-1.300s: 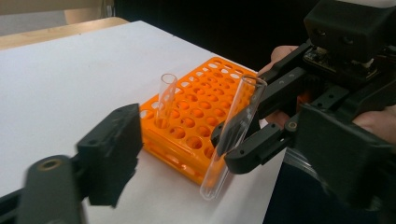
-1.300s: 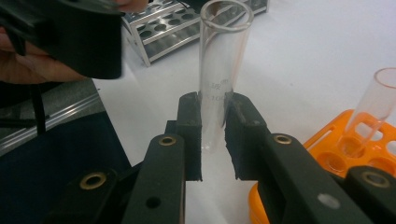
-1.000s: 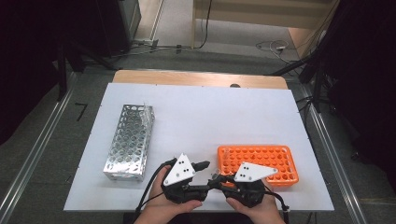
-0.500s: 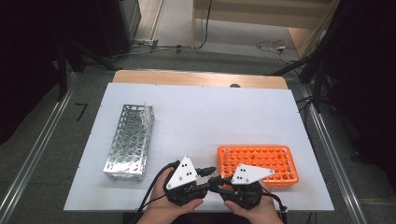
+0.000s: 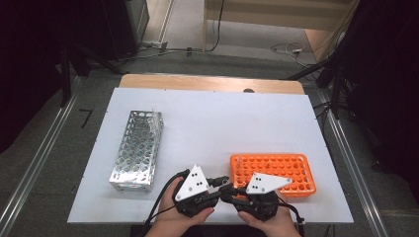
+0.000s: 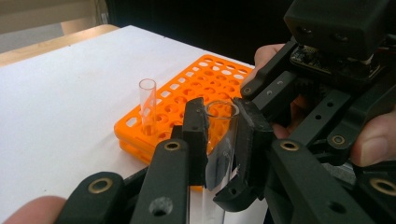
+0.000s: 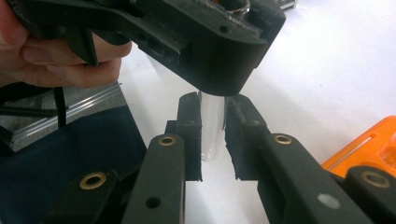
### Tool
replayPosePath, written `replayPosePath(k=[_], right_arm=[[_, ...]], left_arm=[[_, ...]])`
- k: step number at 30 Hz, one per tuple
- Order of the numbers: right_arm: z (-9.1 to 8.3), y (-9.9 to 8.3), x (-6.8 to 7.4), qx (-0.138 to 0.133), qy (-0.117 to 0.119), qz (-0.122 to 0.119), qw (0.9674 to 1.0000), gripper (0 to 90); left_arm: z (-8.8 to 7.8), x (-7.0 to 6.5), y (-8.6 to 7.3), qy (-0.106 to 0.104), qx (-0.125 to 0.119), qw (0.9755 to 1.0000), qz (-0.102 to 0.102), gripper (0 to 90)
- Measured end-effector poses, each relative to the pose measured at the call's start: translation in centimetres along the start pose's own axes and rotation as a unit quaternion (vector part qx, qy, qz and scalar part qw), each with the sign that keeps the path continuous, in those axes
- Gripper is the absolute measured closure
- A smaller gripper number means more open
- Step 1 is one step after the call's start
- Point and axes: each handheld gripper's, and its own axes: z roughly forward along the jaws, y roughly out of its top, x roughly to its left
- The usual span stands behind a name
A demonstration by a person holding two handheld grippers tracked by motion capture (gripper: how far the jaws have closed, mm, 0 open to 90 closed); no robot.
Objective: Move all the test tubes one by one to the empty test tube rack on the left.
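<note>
Big picture first: a white desk (image 5: 222,128) under the high view, a metal perforated rack (image 5: 137,150) lying off to the left side, an orange tube rack (image 5: 276,170) near the front right edge. Down at the front edge, both hands are bunched together, left tongs (image 5: 221,183) and right tongs (image 5: 228,189) nose to nose, just beside the orange tube rack's near corner.

Now the small stuff, and this is the heart of it: one clear glass test tube (image 6: 219,144) is caught between both tools at once. In the left gripper view, the left tongs have just been closing and now press on the tube's upper part just under its open rim. In the right gripper view, the right tongs clamp the same tube (image 7: 211,126) lower down, near its rounded bottom, which hangs above the desk. A handover in mid-air, by the look of it.

A second empty tube (image 6: 147,106) stands upright in a corner hole of the orange tube rack.

Handling call: thin glass, light, smooth, slippery, and brittle, so two rigid grips pulling against each other could snap it. Best held mid-body, squarely, gently.

Labels or writing? None legible anywhere; the grey plates carry only dots.
</note>
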Motion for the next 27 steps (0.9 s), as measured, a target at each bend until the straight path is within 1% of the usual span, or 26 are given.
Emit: replayPosePath(k=[5,7,9,10,14,16,18,22,24,26,27], right_arm=[[0.0,0.0,-0.1,-0.004,0.003,0.003,1.0,73.8],[-0.1,0.0,-0.2,-0.007,0.003,0.003,1.0,71.1],[-0.2,0.0,-0.4,-0.01,0.006,0.006,0.9999,63.8],[-0.4,0.0,-0.4,-0.013,0.001,0.005,0.9999,58.6],[-0.8,0.0,-0.8,-0.025,-0.012,0.008,0.9996,43.9],[-1.0,0.0,-1.1,-0.027,-0.014,0.01,0.9995,38.6],[-1.3,0.0,-1.4,-0.032,-0.018,0.013,0.9993,35.2],[-1.7,-0.1,-1.9,-0.037,-0.019,0.016,0.999,23.1],[-2.0,-0.1,-2.1,-0.039,-0.024,0.019,0.9988,17.5],[-2.2,-0.2,-2.4,-0.037,-0.026,0.02,0.9988,8.7],[-2.4,-0.3,-2.5,-0.037,-0.027,0.019,0.9987,6.4]], left_arm=[[0.0,0.0,0.1,0.0,-0.004,1.0,0.001,76.1],[-0.1,0.2,0.2,0.007,-0.008,0.9999,0.001,76.1],[-0.4,0.5,0.3,0.009,-0.013,0.9999,-0.006,76.2],[-0.5,0.7,0.4,0.012,-0.016,0.9998,-0.008,76.2],[-1.1,1.5,0.7,0.027,-0.023,0.9993,-0.012,76.2],[-1.4,1.9,0.8,0.033,-0.027,0.999,-0.015,76.2],[-1.6,2.4,1.0,0.04,-0.032,0.9986,-0.016,76.2],[-2.2,3.1,1.2,0.052,-0.039,0.9977,-0.019,76.2],[-2.4,3.5,1.4,0.057,-0.041,0.9973,-0.02,76.2],[-2.6,3.9,1.5,0.062,-0.042,0.9969,-0.021,76.2],[-2.7,4.0,1.5,0.065,-0.044,0.9967,-0.021,76.3]])
